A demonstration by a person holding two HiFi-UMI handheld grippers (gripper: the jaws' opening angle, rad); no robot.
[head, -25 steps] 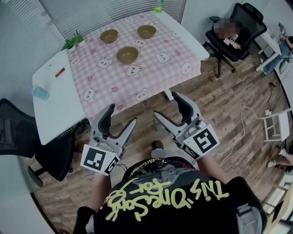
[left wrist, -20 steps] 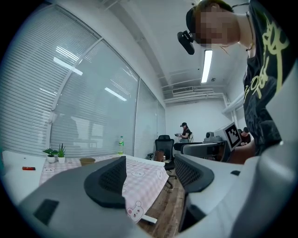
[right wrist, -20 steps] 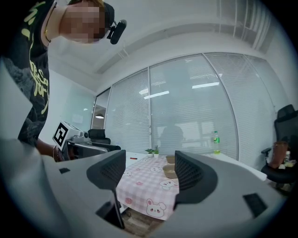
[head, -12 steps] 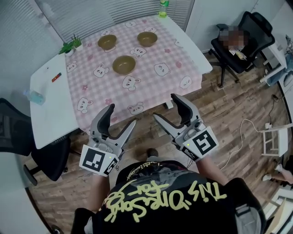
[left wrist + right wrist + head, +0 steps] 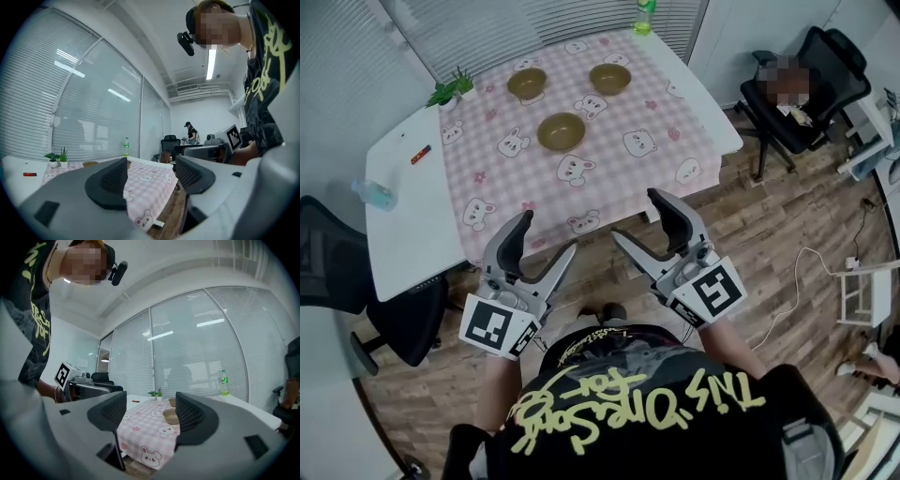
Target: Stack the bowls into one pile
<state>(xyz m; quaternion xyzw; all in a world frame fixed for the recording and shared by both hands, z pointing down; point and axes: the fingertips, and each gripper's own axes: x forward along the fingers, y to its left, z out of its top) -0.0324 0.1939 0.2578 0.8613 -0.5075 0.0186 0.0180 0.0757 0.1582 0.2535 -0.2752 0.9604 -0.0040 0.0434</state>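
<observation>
Both grippers are held level, short of the table's (image 5: 412,234) near edge. Left gripper (image 5: 547,234): jaws wide apart, nothing between. Right gripper (image 5: 637,217): jaws spread, empty. On the pink bunny-print cloth (image 5: 609,169), three olive bowls stand well apart: near bowl (image 5: 561,131) centre, far-left bowl (image 5: 527,83), far-right bowl (image 5: 610,79).

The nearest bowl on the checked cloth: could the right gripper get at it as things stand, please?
Probably yes, after a reach forward. The right gripper is open and empty, short of the near edge of the checked cloth, and only bare cloth lies between it and the nearest bowl.
</observation>
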